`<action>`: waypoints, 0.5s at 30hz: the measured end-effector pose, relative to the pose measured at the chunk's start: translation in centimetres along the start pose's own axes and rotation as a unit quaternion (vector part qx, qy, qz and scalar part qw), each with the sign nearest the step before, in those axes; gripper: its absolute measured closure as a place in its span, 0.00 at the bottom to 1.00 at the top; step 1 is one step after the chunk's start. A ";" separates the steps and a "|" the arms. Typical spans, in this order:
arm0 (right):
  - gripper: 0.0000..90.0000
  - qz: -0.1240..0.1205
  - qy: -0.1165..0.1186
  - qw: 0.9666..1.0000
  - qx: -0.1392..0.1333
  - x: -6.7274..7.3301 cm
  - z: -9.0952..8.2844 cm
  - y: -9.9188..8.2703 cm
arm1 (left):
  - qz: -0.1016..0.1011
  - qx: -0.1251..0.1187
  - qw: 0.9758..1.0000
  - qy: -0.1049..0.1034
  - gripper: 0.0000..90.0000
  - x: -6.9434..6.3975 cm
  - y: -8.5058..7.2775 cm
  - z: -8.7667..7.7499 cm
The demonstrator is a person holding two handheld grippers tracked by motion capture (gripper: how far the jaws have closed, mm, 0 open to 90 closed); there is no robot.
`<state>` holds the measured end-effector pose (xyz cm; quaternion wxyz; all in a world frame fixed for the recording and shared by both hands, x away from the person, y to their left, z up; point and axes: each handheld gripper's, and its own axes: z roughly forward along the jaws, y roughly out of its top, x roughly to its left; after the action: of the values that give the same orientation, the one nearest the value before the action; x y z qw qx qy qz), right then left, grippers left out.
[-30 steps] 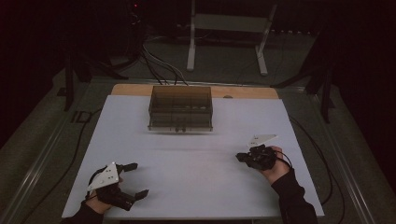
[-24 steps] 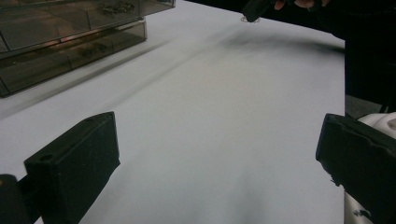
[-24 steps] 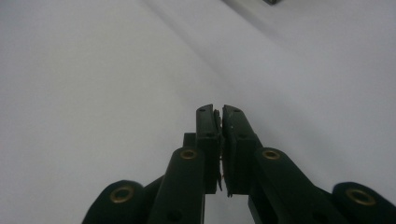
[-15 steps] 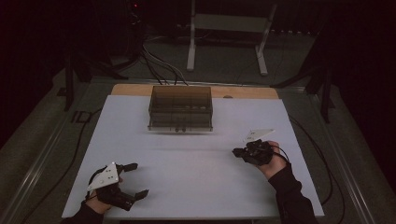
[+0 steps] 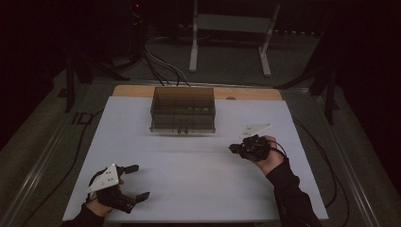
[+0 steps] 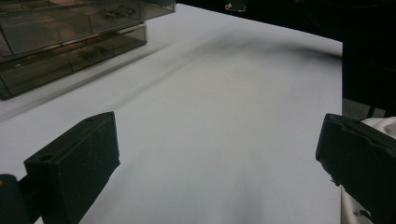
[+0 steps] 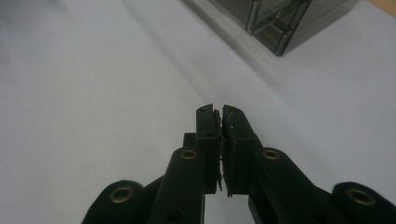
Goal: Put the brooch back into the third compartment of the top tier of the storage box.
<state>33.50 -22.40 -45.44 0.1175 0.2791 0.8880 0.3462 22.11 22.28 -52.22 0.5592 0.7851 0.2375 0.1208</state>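
Your right gripper (image 5: 235, 149) sat over the white table (image 5: 189, 165), right of centre, with its jaws pressed together; in the right gripper view (image 7: 220, 112) the pads met with nothing visible between them. Your left gripper (image 5: 135, 180) rested near the front left corner, its jaws spread wide and empty, as the left gripper view (image 6: 215, 154) showed bare table between them.

The drawer box (image 5: 183, 109), a smoky see-through cabinet of small compartments, stood at the far middle of the table, well apart from both grippers. Some small parts lay in its compartments (image 6: 116, 13), too small to identify.

You seemed to be at the approach step: the right gripper pointed toward the box's near corner (image 7: 280, 32) but touched nothing. I judged the next move to call for parting those jaws before reaching a drawer front, and lining them up squarely on the handle, since the box was light enough to slide. Your left gripper may have needed to come forward and steady it.
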 end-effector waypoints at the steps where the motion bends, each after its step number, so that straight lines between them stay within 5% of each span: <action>1: 0.96 0.000 0.001 1.000 -0.001 0.0 0.0 0.1 | 0.001 0.000 1.000 0.000 0.01 0.0 0.0 0.0; 15: 0.96 -0.015 0.004 1.000 0.002 0.0 0.6 2.2 | -0.001 -0.001 1.000 -0.002 0.01 0.0 0.0 0.0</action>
<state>34.66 -20.72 -44.39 0.1183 0.2643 0.8932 0.3440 22.08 22.25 -52.21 0.5602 0.7847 0.2368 0.1194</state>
